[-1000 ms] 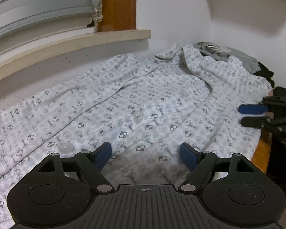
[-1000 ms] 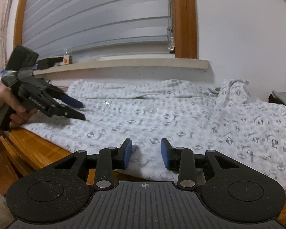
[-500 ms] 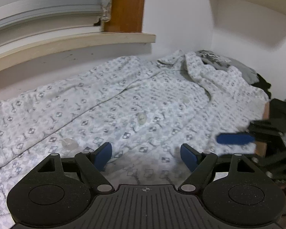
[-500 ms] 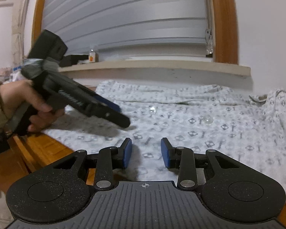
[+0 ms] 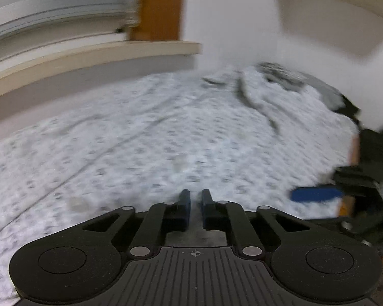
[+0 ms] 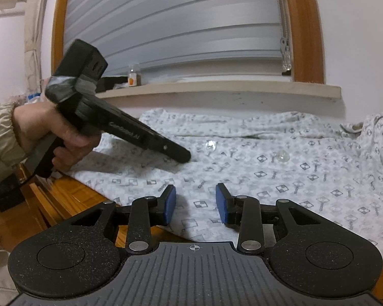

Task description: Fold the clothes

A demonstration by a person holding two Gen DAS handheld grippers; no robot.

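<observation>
- The left gripper [image 6: 185,156], held in a hand [image 6: 51,132], had pinched its pads nearly together since a second ago, tip down on the shirt [image 6: 280,173]; probably nipping cloth, though blur hid it.
- The shirt lay spread flat on the table [image 6: 71,191].
- The right gripper [image 6: 195,201] stayed released, now over the near hem.

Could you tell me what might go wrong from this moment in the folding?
1. The left gripper looks nearly shut on the white patterned shirt; a thin pinch may slip.
2. The shirt's hem overhangs the wooden table edge, so pulling could drag it off.
3. The open right gripper holds nothing.
</observation>
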